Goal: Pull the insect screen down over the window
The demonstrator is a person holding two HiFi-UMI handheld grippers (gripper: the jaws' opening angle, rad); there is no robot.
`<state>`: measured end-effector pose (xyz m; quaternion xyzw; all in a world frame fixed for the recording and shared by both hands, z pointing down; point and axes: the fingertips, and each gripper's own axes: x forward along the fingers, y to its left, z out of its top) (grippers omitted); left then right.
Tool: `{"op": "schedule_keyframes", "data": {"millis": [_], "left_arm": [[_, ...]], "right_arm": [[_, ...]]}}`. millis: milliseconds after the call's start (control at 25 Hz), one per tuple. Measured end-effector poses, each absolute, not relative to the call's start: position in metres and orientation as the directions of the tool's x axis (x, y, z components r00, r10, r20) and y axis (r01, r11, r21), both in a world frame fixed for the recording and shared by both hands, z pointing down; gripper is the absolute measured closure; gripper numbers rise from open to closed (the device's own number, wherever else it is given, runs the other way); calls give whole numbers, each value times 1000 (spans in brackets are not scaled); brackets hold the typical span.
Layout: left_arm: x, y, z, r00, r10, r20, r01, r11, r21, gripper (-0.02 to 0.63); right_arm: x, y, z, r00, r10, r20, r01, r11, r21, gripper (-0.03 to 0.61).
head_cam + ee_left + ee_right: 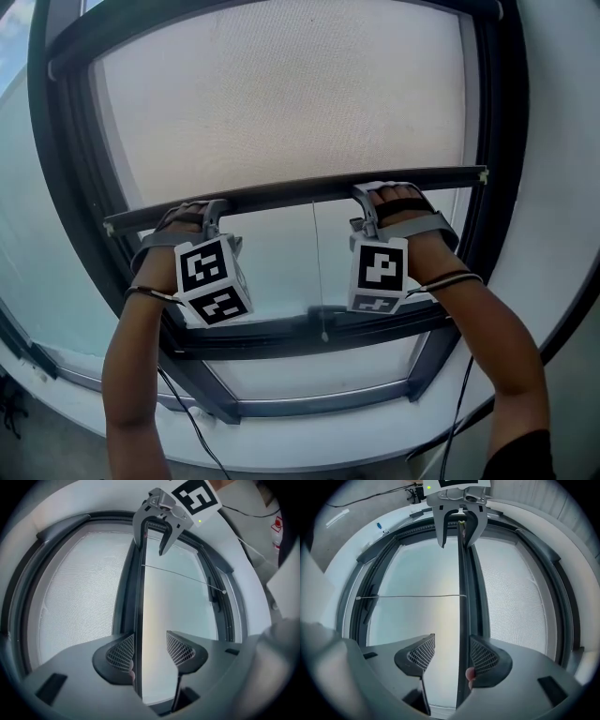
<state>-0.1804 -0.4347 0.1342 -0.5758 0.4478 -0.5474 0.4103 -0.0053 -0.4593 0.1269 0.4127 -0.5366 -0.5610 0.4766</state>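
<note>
The insect screen [281, 103] covers the upper part of the window. Its dark bottom bar [309, 190] runs across the middle of the head view. My left gripper [192, 214] reaches the bar near its left end and my right gripper [384, 195] near its right end. In the left gripper view the bar [139, 620] stands edge-on between the open jaws of the left gripper [150, 651], against one pad [119, 652], with a gap to the other. In the right gripper view the right gripper [452, 654] straddles the bar [462, 620] the same way. A thin pull cord [319, 272] hangs from the bar.
The dark window frame [75, 187] surrounds the glass, and a lower cross rail [309, 323] lies just under my grippers. A white curved sill [309, 441] runs below. Cables [192, 422] trail from both grippers along the person's forearms.
</note>
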Motion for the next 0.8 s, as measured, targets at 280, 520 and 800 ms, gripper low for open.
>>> {"op": "schedule_keyframes", "data": {"millis": [280,520,800], "left_arm": [[-181,-435,135,4,-962,272,-75,-271,-960,400],[-178,-436,183,-13,-957,289,-62,-288,-956,400],[-174,-442,257,-2,-934,358,-64,-357,-932,400]], "right_arm": [[-5,-460,126,-198,-978,66,102,46,994,351],[-1,-463,175,-213,-975,67,78,52,996,351],[2,-467,250,-214,-964,157,109,136,985,351]]}}
